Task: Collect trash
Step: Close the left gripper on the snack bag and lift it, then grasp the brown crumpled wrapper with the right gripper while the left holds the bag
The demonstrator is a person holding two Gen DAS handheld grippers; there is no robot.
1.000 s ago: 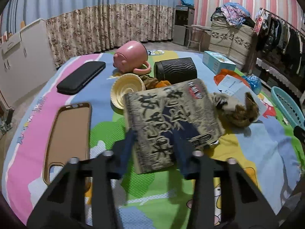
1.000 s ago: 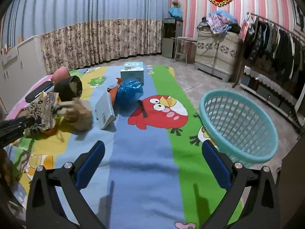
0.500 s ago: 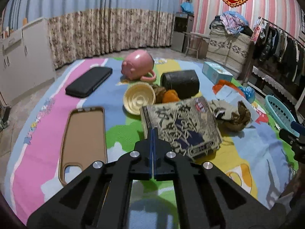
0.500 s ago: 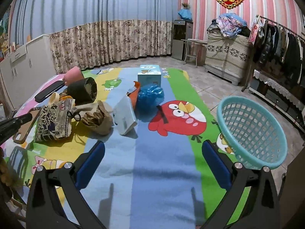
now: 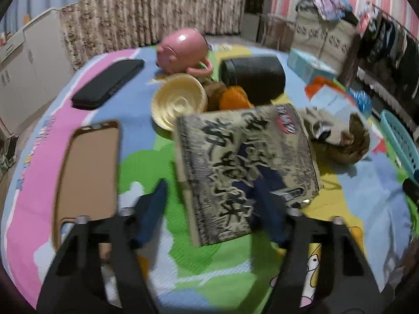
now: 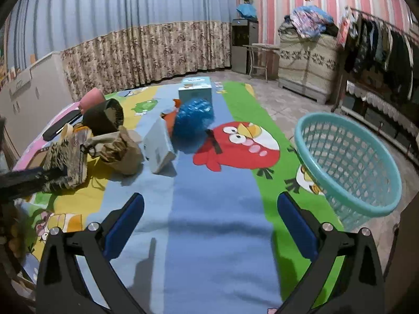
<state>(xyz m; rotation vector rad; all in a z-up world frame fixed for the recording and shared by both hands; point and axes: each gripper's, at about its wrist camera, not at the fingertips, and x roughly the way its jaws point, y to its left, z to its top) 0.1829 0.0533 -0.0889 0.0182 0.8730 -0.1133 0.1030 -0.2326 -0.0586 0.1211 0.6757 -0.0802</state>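
A flat box printed with black calligraphy [image 5: 246,167] lies on the cartoon cloth; it also shows in the right wrist view [image 6: 68,161]. My left gripper [image 5: 212,209] is open, its fingers straddling the box's near edge. A crumpled brown paper bag [image 5: 340,138] lies right of the box and shows in the right wrist view [image 6: 117,151]. A teal mesh basket [image 6: 348,167] stands at the table's right edge. My right gripper [image 6: 209,222] is open and empty above bare cloth.
A pink mug [image 5: 183,49], cream bowl [image 5: 179,102], black speaker [image 5: 252,78], black case [image 5: 107,83] and brown phone case [image 5: 86,175] lie around. A white box [image 6: 159,149], blue crumpled bag [image 6: 193,117] and light blue carton [image 6: 195,89] sit mid-table.
My left gripper was open around the box, shut and drew back half a second ago, and is now open again at the box's near edge. The right gripper stayed open.
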